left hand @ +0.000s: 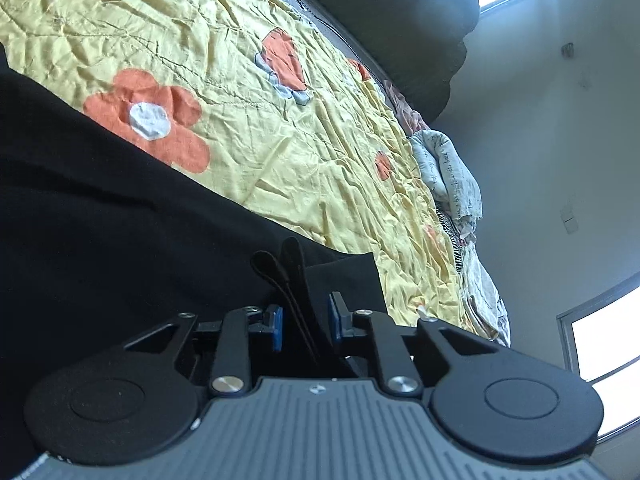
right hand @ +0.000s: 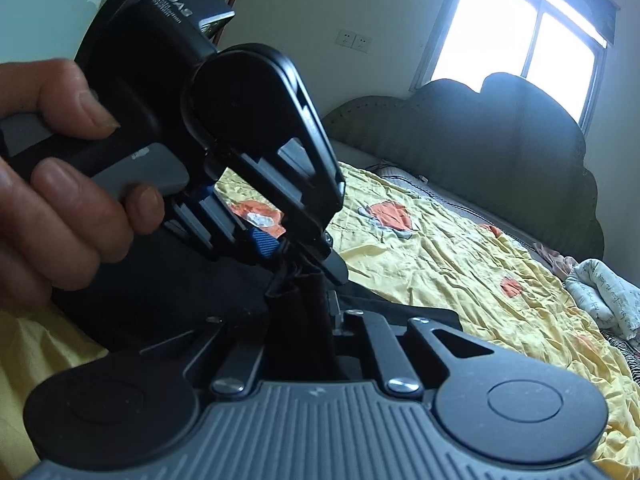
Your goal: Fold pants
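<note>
The black pants (left hand: 100, 208) lie on a yellow flowered bedspread (left hand: 248, 92). In the left wrist view my left gripper (left hand: 305, 326) has its blue pads close together with a bunched edge of the black fabric (left hand: 290, 264) between them. In the right wrist view my right gripper (right hand: 308, 320) is shut on a raised fold of the same pants (right hand: 298, 300). The left gripper (right hand: 298, 254), held in a hand (right hand: 60, 208), shows just above and in front of it, pinching the same bunch of cloth. The two grippers are almost touching.
A dark padded headboard (right hand: 500, 132) stands at the far end of the bed under a bright window (right hand: 516, 28). A crumpled pale cloth with writing (right hand: 608, 292) and striped fabric lie at the right bed edge.
</note>
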### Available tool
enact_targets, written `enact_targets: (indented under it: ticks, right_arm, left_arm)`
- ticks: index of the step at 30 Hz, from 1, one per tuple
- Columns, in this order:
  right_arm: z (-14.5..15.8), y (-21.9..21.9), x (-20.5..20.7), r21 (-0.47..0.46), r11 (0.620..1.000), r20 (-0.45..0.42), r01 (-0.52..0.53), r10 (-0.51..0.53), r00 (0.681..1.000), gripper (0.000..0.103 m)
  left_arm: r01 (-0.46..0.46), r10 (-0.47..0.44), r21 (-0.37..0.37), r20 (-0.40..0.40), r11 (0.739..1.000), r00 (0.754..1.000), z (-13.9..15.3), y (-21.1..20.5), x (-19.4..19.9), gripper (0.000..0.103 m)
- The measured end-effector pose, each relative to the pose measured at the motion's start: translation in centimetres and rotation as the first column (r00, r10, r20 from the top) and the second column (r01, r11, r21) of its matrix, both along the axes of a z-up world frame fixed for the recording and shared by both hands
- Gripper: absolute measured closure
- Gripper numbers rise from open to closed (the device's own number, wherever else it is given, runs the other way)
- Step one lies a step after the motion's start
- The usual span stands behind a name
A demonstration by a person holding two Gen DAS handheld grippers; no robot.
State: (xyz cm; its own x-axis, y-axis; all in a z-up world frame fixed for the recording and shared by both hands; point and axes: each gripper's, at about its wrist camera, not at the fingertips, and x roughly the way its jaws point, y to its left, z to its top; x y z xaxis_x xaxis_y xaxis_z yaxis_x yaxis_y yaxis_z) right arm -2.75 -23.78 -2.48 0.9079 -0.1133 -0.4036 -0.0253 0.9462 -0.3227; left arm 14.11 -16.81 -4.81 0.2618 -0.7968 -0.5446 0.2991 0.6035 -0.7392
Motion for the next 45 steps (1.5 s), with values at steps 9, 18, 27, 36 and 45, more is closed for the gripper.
enact_targets:
  ticks: [9,18,27,36,45]
  right_arm:
    - [0.2,1.6,-0.4,-0.033,0.999,0.002,-0.027,0.027,1.0,0.097]
    - [0.3,3.5,-0.5,-0.034,0.996,-0.015,-0.087,0.086,0.996,0.097]
    - [0.7,4.6,-0.6,-0.027,0.992,-0.02,-0.124,0.123,0.992,0.097]
    - [0.2,3.9,-1.5,-0.054,0.988,-0.013,-0.147,0.146,0.989,0.097]
    - [0.2,4.1,-3.2,-0.079,0.981,-0.022,-0.177,0.176,0.984,0.097]
  left_arm:
    - [0.005,-0.025,0.129,0.155,0.992,0.988,1.5,0.0,-0.9,0.096]
    - [-0.005,-0.111,0.32,0.345,0.947,0.932,2.9,1.0,-2.3,0.096]
    - [-0.004,-0.131,0.356,0.353,0.934,0.926,3.1,2.9,-1.3,0.096]
    - [-0.022,-0.119,0.362,0.363,0.932,0.924,3.4,3.9,-1.1,0.096]
    - [-0.041,-0.131,0.405,0.388,0.913,0.912,3.7,3.9,-1.3,0.096]
